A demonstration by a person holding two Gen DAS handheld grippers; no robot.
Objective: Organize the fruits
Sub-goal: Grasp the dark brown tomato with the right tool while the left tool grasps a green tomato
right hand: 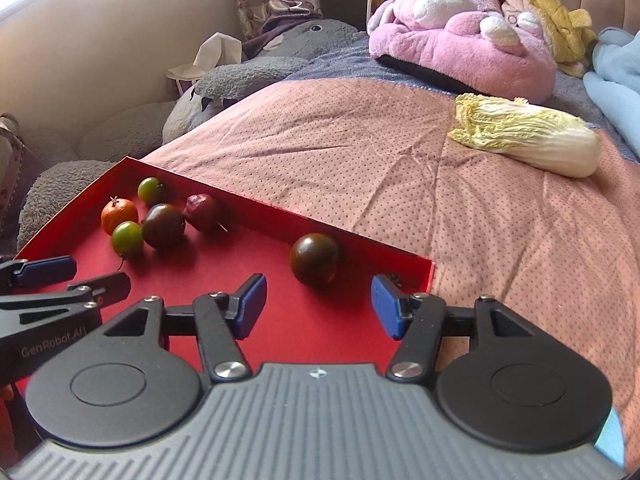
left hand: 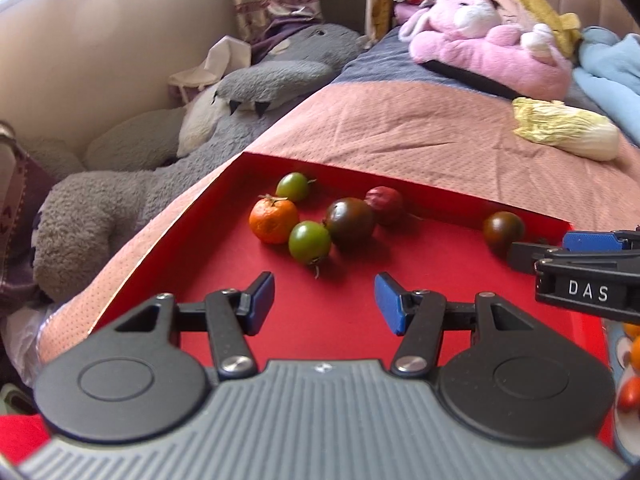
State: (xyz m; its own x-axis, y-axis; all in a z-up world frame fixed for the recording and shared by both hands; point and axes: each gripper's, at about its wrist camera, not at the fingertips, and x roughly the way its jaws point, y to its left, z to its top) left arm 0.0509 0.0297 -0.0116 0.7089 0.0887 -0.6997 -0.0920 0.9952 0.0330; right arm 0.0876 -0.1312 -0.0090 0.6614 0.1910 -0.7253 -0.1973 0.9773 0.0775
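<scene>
- Nearest to us, the left gripper hangs over the red tray with its blue pads spread apart and nothing between them.
- We find the right gripper likewise open and empty, near the tray's right corner.
- We count five fruits clustered at the tray's far left: an orange, two green tomatoes, a dark tomato and a reddish fruit by the far wall.
- We note a second dark tomato lying alone near the far wall, just ahead of the right gripper, untouched.
- We record the tray resting on a pink bedspread, with a cabbage well apart from it.
</scene>
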